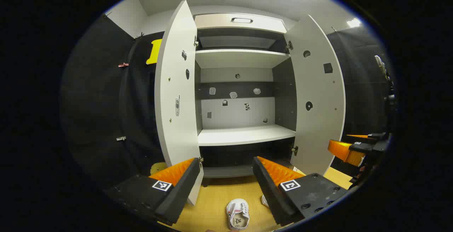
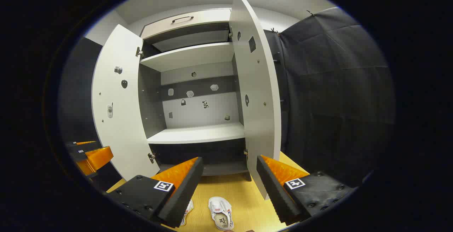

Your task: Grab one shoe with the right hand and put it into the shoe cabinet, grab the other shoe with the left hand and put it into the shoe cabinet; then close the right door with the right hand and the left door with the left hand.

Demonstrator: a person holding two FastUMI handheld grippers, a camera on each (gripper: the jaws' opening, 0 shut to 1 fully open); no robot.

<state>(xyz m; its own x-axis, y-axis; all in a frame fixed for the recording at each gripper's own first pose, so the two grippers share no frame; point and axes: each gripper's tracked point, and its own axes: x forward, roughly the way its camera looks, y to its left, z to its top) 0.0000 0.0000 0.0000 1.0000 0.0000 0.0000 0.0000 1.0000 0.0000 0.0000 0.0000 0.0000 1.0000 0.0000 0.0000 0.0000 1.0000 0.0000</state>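
At the bottom of the left gripper view, the left gripper (image 1: 226, 180) hangs with jaws open and empty above a white shoe (image 1: 238, 213) on the yellow floor (image 1: 216, 196). In the right gripper view, the right gripper (image 2: 229, 180) is likewise open, with one shoe (image 2: 221, 218) at lower centre and the other shoe (image 2: 187, 209) partly hidden just left. Beyond, mid-frame, stands the shoe cabinet (image 2: 198, 133), its left door (image 2: 118, 119) and right door (image 2: 258, 94) both swung open.

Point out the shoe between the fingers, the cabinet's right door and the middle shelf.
shoe (image 2: 220, 217), right gripper view, on its upper.
right door (image 2: 260, 94), right gripper view, on its inner face.
middle shelf (image 1: 244, 134), left gripper view, on its top board.
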